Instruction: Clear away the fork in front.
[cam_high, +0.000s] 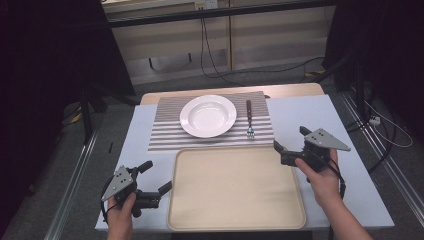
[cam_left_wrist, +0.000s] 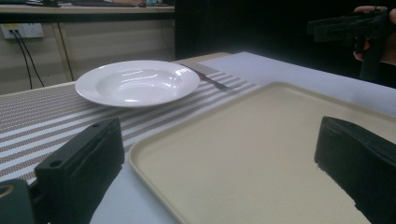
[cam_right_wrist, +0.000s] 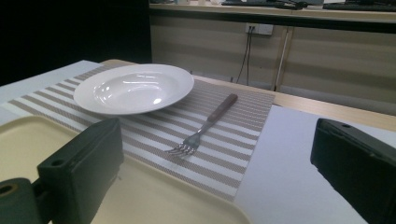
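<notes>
High view — we hold both grippers with jaws wide, gripping nothing.
Left gripper (cam_high: 154, 178) and right gripper (cam_high: 290, 139) flank the beige tray (cam_high: 235, 220) at the counter's near edge — plate (cam_high: 208, 115) and fork (cam_high: 249, 118) lie on the striped mat (cam_high: 165, 131) beyond.

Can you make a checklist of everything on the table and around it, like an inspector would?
Surface: table with a pale cover; a wooden edge shows at the far side.
Job's things: striped placemat at the far middle; white plate on it, empty; fork on the mat right of the plate, tines toward the person; beige tray in front of the mat, empty.
Clutter: nothing seen.
Grippers: left gripper open, beside the tray's left edge; right gripper open, by the tray's far right corner. Both hold nothing.
Cables: black cables hang down the far wall and run along the floor.
Surroundings: dark curtains at both sides; power socket on the wall.
</notes>
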